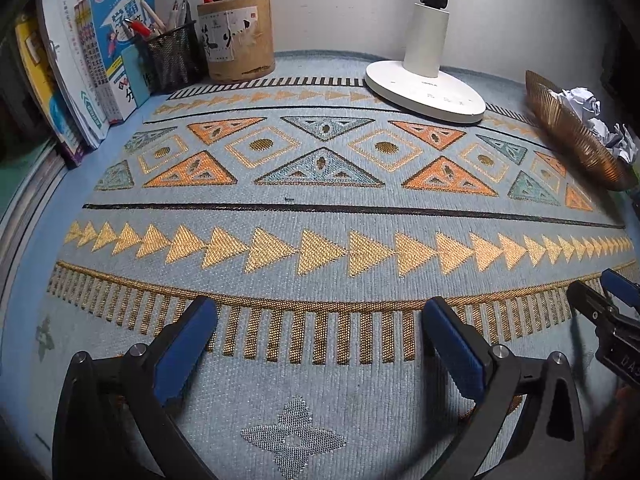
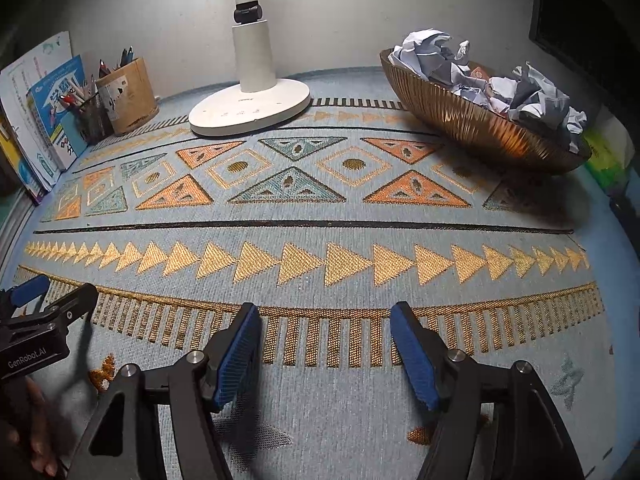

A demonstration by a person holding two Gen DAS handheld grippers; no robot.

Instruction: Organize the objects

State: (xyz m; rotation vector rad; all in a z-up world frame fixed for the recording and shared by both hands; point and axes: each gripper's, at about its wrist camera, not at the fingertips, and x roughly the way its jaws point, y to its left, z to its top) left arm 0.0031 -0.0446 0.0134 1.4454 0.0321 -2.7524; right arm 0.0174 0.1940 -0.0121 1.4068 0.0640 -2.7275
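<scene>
Both the left gripper (image 1: 320,312) and right gripper (image 2: 326,316) hover spread apart and empty-handed over the desk (image 1: 320,216), crumpled paper (image 2: 528,92) heaped in the bowl (image 2: 460,120).

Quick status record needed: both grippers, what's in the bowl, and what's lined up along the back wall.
left gripper: open, empty, over the patterned mat
right gripper: open, empty, over the same mat
bowl: back right, holds crumpled paper
lamp: back centre, base on the mat
pen holders: mesh cup beside a round tub, back left
books: upright, far left
</scene>
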